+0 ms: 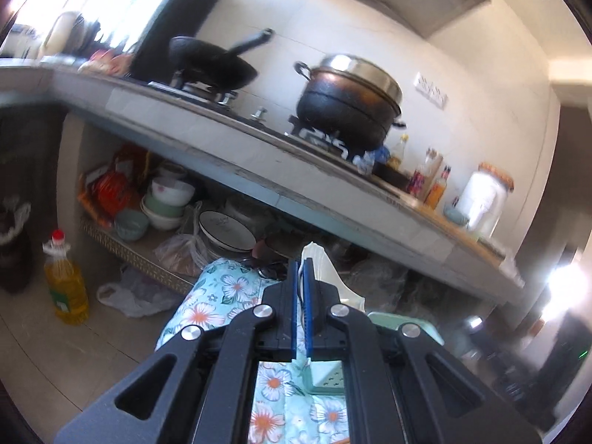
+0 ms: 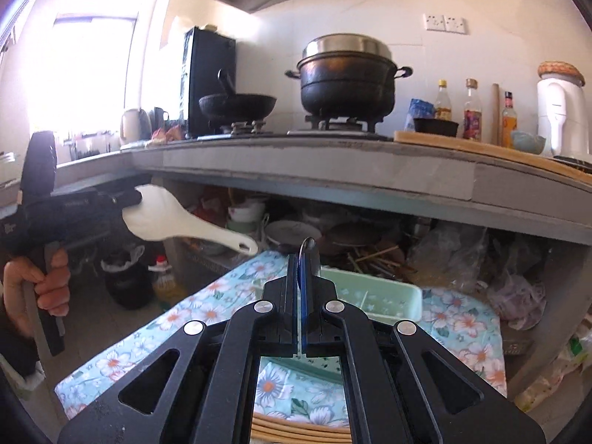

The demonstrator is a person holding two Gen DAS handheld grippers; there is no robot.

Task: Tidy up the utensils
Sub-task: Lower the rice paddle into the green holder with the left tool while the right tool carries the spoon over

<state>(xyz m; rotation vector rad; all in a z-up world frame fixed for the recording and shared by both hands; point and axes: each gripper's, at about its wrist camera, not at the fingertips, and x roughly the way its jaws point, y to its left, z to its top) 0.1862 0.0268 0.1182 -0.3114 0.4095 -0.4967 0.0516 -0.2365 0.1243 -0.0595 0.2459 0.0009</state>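
Midway through sorting: left gripper (image 1: 303, 277) clamped on white rice paddle (image 2: 174, 220), right gripper (image 2: 303, 277) pinching a thin metal utensil (image 2: 307, 243), both above the near green tray (image 2: 384, 292), not yet stowed.

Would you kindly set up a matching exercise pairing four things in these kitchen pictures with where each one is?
Things:
1. white rice paddle
2. lidded black pot
3. green tray
4. yellow oil bottle

Places:
A. on the floor
B. on the floral cloth
C. on the stove burner
D. in the left gripper

Pairs: 1-D, 2-C, 3-B, 4-A
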